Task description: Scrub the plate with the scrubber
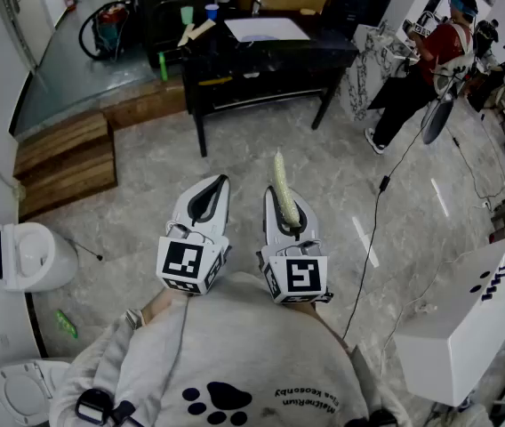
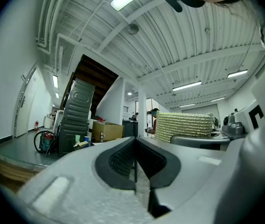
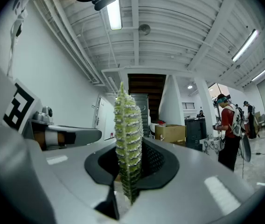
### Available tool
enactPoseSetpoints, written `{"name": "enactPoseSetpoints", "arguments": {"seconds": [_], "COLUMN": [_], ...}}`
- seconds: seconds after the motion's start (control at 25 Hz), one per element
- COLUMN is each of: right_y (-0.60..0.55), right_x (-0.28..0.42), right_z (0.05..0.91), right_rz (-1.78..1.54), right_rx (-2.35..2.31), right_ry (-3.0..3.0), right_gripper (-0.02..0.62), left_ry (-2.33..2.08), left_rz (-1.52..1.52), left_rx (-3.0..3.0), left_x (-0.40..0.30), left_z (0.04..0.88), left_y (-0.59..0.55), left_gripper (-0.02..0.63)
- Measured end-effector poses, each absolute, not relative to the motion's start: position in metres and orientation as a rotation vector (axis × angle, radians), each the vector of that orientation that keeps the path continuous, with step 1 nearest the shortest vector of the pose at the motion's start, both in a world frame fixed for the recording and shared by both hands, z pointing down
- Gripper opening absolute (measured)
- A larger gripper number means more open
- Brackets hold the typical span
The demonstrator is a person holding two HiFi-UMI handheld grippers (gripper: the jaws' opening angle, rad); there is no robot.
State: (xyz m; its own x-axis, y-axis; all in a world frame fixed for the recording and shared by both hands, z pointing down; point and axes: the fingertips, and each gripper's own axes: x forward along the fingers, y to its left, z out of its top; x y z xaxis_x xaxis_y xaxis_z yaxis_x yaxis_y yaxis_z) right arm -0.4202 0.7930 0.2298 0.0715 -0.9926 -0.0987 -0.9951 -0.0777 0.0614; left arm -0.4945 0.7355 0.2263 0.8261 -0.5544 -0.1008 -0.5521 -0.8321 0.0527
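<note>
The left gripper has its jaws pressed together, the dark ribbed pads meeting along a thin seam with nothing between them; the right gripper is clamped on the scrubber, a pale yellow-green mesh pad standing on edge between its jaws and reaching out well beyond the jaw tips; in the right gripper view the scrubber rises upright through the gap, both pads bearing on its lower part; from the left gripper view the same scrubber shows broadside, just beside the closed left jaws; both grippers are held side by side, close to the person's chest, over a pale marbled floor; well ahead stands a black table bearing a white flat thing, too small to tell whether it is the plate, with a green cup and a blue cup near its far left corner.
</note>
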Motion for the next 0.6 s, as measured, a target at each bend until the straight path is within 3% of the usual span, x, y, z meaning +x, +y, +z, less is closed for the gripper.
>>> {"name": "enactPoseSetpoints", "arguments": {"seconds": [0.6], "right_y": [0.793], "right_x": [-0.435], "right_z": [0.23], "right_rz": [0.16], "right_rx": [-2.228], "right_ry": [2.175], "right_gripper": [0.066], "left_ry": [-0.876], "left_rz": [-0.161], "left_rx": [2.96], "left_x": [-0.5], "left_z": [0.23], "left_y": [0.738], "left_gripper": [0.003]}}
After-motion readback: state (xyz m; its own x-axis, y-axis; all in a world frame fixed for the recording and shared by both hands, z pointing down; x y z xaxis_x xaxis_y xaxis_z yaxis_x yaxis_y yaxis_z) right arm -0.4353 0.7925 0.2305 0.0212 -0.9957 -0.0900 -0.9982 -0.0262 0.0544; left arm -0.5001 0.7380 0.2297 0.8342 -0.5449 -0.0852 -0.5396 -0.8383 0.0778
